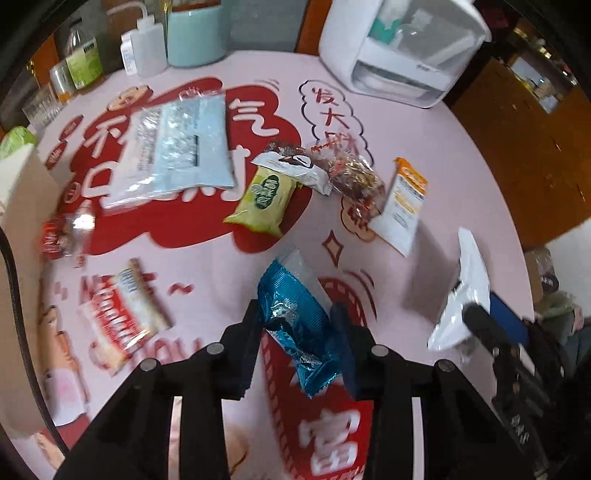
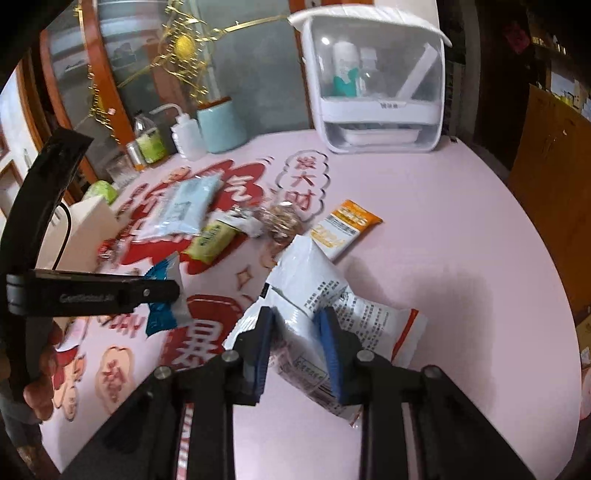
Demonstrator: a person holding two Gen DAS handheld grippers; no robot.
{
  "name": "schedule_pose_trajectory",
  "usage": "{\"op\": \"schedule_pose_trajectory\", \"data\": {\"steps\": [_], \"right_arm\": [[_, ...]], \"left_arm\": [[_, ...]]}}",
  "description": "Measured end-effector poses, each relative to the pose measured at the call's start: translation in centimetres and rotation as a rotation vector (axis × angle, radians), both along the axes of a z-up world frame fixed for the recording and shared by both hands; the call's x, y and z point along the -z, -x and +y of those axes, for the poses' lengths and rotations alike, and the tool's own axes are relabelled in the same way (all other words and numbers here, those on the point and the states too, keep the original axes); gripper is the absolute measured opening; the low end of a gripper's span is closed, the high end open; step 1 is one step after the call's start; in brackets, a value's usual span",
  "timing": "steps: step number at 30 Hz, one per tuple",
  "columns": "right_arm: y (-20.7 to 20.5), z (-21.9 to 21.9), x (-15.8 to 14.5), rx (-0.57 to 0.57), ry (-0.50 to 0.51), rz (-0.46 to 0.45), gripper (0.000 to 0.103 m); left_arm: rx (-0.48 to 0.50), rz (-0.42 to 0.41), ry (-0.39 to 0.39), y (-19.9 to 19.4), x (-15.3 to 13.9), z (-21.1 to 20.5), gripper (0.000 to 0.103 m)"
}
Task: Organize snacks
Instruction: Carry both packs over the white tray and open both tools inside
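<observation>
My left gripper [image 1: 297, 314] is shut on a blue foil snack packet [image 1: 291, 295] and holds it above the pink printed table [image 1: 424, 140]. The right wrist view shows that packet [image 2: 168, 317] pinched in the left gripper [image 2: 164, 291] at the left. My right gripper [image 2: 295, 314] is shut on a white snack bag with printed text [image 2: 314, 273], lifted off the table. In the left wrist view that white bag [image 1: 471, 273] hangs at the right in the right gripper [image 1: 476, 314]. Loose snacks lie beyond: a green packet [image 1: 264, 201], an orange-and-white sachet [image 1: 404, 206], a red-and-white packet [image 1: 122, 321].
A pale blue pack [image 1: 177, 147], a white chestnut packet [image 1: 295, 166] and a clear candy bag [image 1: 354, 177] lie mid-table. A white box [image 1: 22, 192] stands at the left edge. A white lidded container [image 1: 402, 48], a teal pot [image 1: 195, 33] and bottles [image 1: 147, 48] line the back.
</observation>
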State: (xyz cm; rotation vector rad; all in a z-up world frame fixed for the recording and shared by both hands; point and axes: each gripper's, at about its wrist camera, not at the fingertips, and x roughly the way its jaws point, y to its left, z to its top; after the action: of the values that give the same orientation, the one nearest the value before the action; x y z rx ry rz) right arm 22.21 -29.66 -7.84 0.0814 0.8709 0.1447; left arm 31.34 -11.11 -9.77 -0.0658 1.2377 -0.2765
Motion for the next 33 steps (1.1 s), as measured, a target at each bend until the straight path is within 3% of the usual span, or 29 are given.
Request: {"op": "schedule_pose_trajectory", "data": {"steps": [9,20,27,33], "right_arm": [[3.3,6.8,-6.4,-0.142,-0.006,-0.121,0.026],[2.5,22.1,-13.4,-0.408,-0.030,-0.246,0.025],[-0.9,31.3,-14.4,-0.510,-0.123,-0.231,0.026],[-3.7,37.1,-12.2,-0.535,-0.169,-0.160,0.026]], "left_arm": [[0.008,-0.110,0.011,5.2,-6.9,7.3,0.036],[-0.181,-0.227,-0.046,7.5,-13.5,22.5,0.036],[-0.337,-0.251,-0.084,6.9,-13.9,32.4,0.036],[-0.447,-0.199,-0.085,5.1,-10.6,38.5,0.036]]}}
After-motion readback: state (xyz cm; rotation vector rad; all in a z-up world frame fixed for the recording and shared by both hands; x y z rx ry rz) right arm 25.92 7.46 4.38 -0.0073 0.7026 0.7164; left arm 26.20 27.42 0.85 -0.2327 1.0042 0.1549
